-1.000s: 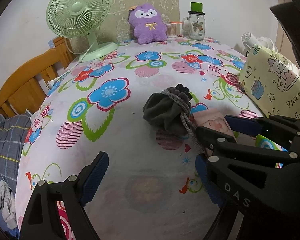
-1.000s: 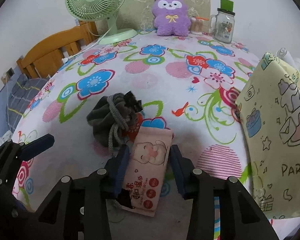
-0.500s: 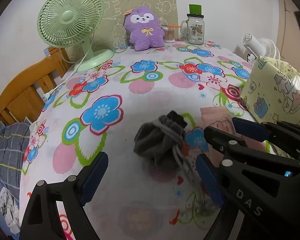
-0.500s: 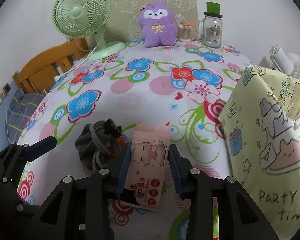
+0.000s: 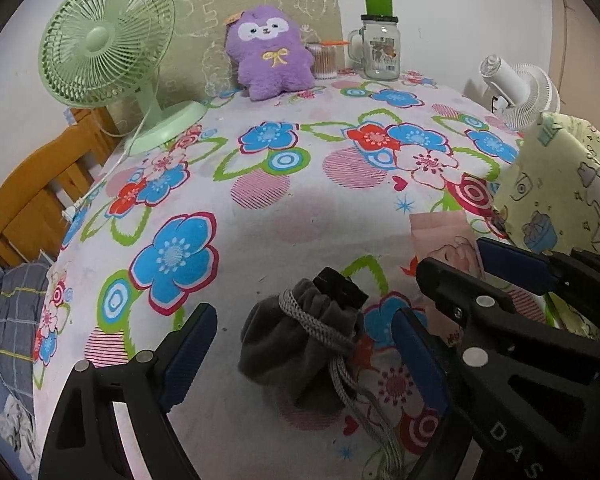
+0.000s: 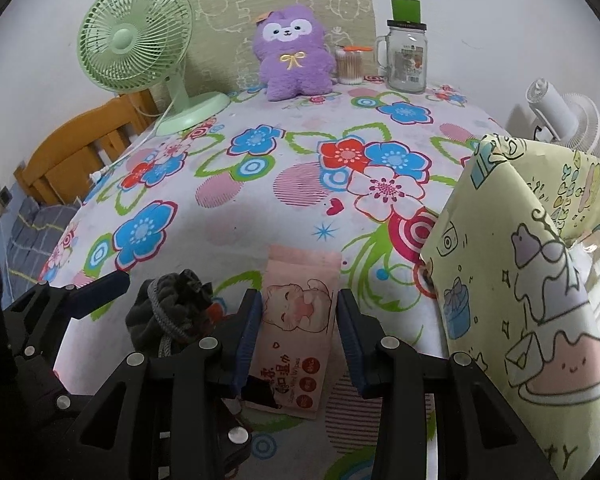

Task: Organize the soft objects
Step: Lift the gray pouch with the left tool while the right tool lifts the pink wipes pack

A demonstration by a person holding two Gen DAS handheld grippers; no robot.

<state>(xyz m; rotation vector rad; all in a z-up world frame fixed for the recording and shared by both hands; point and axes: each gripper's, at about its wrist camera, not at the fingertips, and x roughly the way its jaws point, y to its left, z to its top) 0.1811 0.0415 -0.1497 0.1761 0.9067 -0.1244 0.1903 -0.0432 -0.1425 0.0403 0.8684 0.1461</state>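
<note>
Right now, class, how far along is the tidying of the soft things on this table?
Nothing looks put away yet. In hand: the right gripper is shut on the pink wipes pack, lifted off the tablecloth. The left gripper is open around the grey drawstring pouch, not gripping it. Left: both items, and perhaps the purple plush at the back.

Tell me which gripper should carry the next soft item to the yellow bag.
Right. The right gripper already has its fingers closed on the pink wipes pack, and the yellow bag stands just to its right. The left gripper is open around the gray drawstring pouch, not yet gripping.
</note>
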